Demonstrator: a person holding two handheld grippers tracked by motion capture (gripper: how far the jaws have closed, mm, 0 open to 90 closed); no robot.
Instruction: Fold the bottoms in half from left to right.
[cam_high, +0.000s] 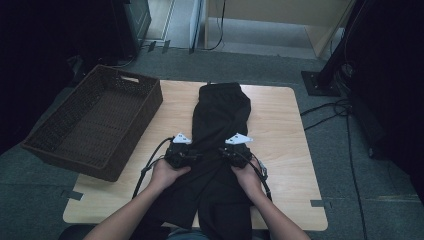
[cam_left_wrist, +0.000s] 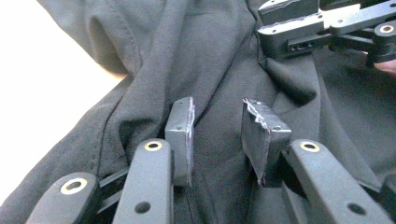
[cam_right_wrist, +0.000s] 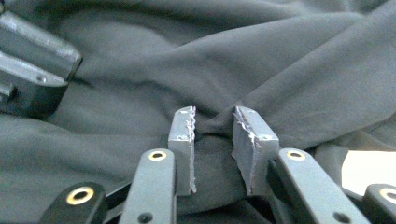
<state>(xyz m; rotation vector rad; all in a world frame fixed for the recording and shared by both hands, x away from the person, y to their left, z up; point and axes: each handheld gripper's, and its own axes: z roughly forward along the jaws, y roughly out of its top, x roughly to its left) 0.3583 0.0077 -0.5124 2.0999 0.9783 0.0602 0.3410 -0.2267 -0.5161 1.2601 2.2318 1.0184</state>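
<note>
Trousers (cam_high: 220, 120), black and creased, lie lengthwise down the wooden table (cam_high: 280, 125)

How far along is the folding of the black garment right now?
Done: the black garment lies lengthwise on the table, its far part bunched narrow. In hand: the left gripper and right gripper sit on its middle, fingers apart over the cloth; whether they pinch it I cannot tell. Left: the near part hangs off the edge, and the basket holds nothing.

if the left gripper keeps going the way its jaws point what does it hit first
Most likely the black garment: the left gripper points straight into its folds, jaws apart with cloth between them. The right gripper sits farther on, off to one side. Depth is hard to judge.
</note>
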